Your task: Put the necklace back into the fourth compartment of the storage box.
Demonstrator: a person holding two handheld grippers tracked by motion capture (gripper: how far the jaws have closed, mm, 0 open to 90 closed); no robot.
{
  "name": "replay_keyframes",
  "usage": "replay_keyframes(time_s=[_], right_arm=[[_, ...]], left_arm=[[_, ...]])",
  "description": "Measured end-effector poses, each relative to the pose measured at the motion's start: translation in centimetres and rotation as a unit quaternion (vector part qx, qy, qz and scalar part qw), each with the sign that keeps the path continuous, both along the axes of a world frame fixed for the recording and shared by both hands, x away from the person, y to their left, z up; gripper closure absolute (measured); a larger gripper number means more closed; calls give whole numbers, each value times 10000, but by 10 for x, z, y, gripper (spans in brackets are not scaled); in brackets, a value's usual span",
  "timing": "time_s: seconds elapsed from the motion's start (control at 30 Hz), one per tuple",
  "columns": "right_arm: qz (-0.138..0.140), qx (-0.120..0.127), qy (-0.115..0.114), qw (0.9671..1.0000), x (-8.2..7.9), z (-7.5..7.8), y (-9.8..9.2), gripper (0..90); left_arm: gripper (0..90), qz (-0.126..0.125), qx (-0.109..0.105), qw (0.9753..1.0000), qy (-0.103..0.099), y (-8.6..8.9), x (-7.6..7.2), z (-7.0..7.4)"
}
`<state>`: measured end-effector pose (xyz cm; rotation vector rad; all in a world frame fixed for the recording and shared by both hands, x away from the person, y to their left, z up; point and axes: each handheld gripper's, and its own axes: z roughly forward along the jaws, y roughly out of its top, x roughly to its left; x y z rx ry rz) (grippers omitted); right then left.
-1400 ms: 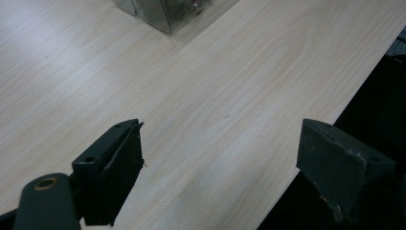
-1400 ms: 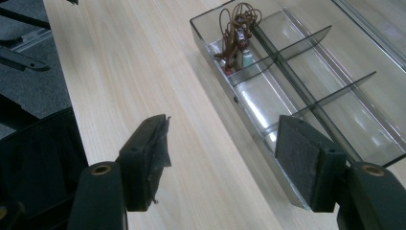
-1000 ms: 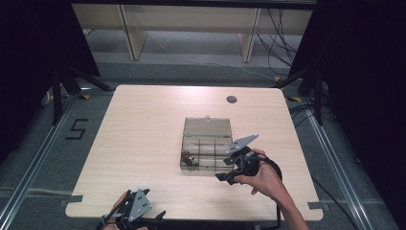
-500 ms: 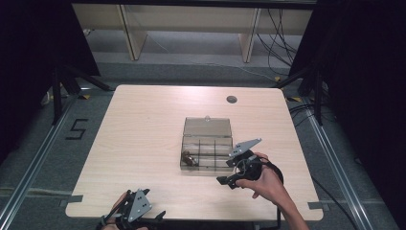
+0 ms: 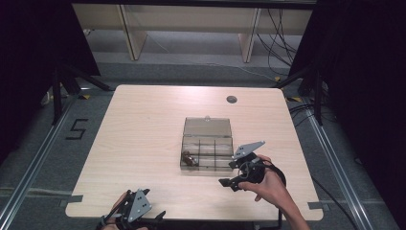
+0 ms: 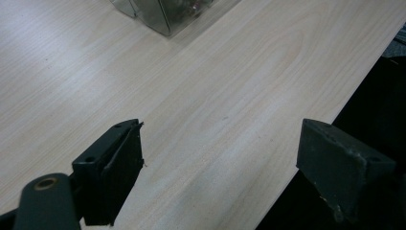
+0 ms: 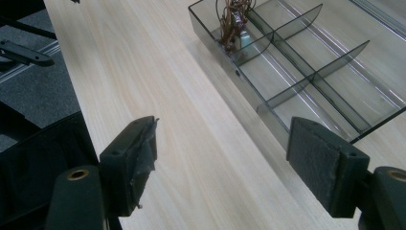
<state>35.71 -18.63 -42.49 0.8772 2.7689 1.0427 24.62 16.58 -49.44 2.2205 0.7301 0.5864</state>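
Right gripper (image 5: 233, 174), held in the person's right hand (image 5: 268, 184) above the table's (image 5: 143, 134) near right part, just in front of the clear compartment box (image 5: 207, 152); its jaws stand spread wide with nothing between them, as the right gripper view confirms (image 7: 222, 163). Left gripper (image 5: 139, 213) at the table's near edge, left of centre, in the left hand (image 5: 118, 207); in the left gripper view its jaws (image 6: 222, 172) are likewise spread wide and empty, one over the wood and one past the table edge. Box lying open near the table's middle, lid folded back flat on the far side, interior split by dividers into several compartments. Small bundle of brownish wire-like parts (image 5: 188, 158) in the near left corner compartment, seen in the right gripper view (image 7: 233, 24) at the box's far end; the other compartments in sight hold nothing. Dark round hole (image 5: 231, 99) in the tabletop near the far edge, well apart from the box.
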Motion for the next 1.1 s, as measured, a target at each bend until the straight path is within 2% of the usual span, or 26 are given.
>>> replay_keyframes(time_s=[0.07,0.1,0.13,0.17,0.27,0.3,0.4,0.43,0.47,0.6,0.63,0.7,0.73,0.8,0.83,0.9,0.93,1.0,1.1], right_arm=[[-29,42,-31,10000,-1,0,-1,265],[-66,74,25,9999,-3,-1,-1,264],[-14,57,-100,9999,-2,-1,-3,262],[-111,42,-44,9999,-3,-1,-3,259],[18,15,-41,10000,-4,-2,-6,256],[-75,7,53,10000,-6,-2,-6,255],[-106,76,25,9999,-6,-5,-8,243],[-124,47,-68,9999,-6,-6,-9,242],[-193,59,-5,9998,-7,-6,-9,242],[-123,32,-7,9999,-8,-8,-13,235],[-123,25,62,9999,-9,-7,-14,235],[-52,116,-44,9999,-9,-10,-14,232],[-118,56,50,9999,-11,-8,-15,231],[-57,89,20,9999,-12,-9,-16,231],[-161,159,12,9997,-15,-10,-16,230],[-94,121,12,9999,-14,-10,-19,229],[-86,107,-74,9999,-14,-10,-20,225],[-121,183,-36,9998,-16,-12,-21,221],[-102,147,-19,9998,-17,-14,-23,219]], left_arm=[[155,-31,-11,10000,-20,0,0,0],[155,-23,-7,10000,-13,0,0,0],[155,-17,-24,10000,-16,0,0,0],[155,-31,-17,10000,2,0,0,0],[155,-30,-21,10000,4,0,0,0],[155,-32,13,10000,-1,0,0,0],[155,-10,11,10000,-19,0,0,0],[155,-21,1,10000,-9,0,0,0],[155,-13,-7,10000,-8,0,0,0],[155,-27,-17,10000,11,0,0,0],[155,-16,-23,10000,-2,0,0,0],[155,-6,4,10000,-19,0,0,0],[155,5,-3,10000,-21,0,0,0],[155,4,-8,10000,-18,0,0,0],[155,2,-7,10000,-22,0,0,0],[155,2,-2,10000,-20,0,0,0],[155,2,1,10000,-22,0,0,0],[155,1,-5,10000,-20,0,0,0],[155,9,-8,10000,-19,0,0,0]])
